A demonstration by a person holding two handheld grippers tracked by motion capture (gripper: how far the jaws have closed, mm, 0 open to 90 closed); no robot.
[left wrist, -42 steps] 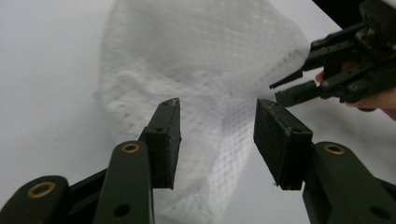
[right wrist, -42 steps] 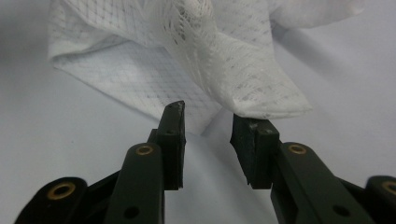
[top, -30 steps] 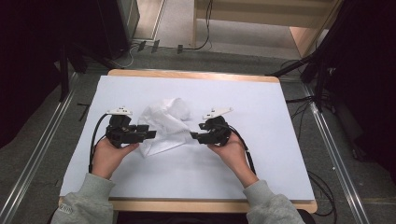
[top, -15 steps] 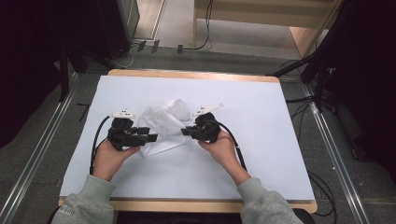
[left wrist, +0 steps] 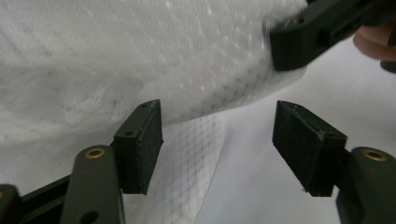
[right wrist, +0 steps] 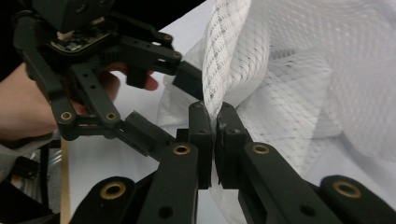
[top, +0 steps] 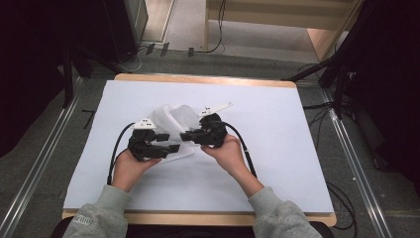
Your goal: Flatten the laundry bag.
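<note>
My right claw is clamped tight on a fold of the white mesh bag; in the right claw's own view the two black pads meet with a thin ridge of netting squeezed between them, and the fabric rises from the pinch in a twisted, diamond-patterned band. My left claw has just been opening and now stands with its pads wide apart. In the left claw's view a thin single layer of the netting lies under that gap on the white sheet, while the thicker bulk of the bag hangs just beyond the left pad; neither pad presses on it.

From the high view the mesh bag sits crumpled near the middle of the worktop, which is covered by a white sheet and edged in pale wood. Both my claws meet at the bag's near edge, the left claw low at its lower side, the right claw just beside it, tips pointing toward each other. My left hand and right hand come up from the near edge in grey sleeves.

I cannot tell whether anything lies inside the bag; the layers look loose and see-through. I cannot read any writing, label or brand on the bag.
</note>
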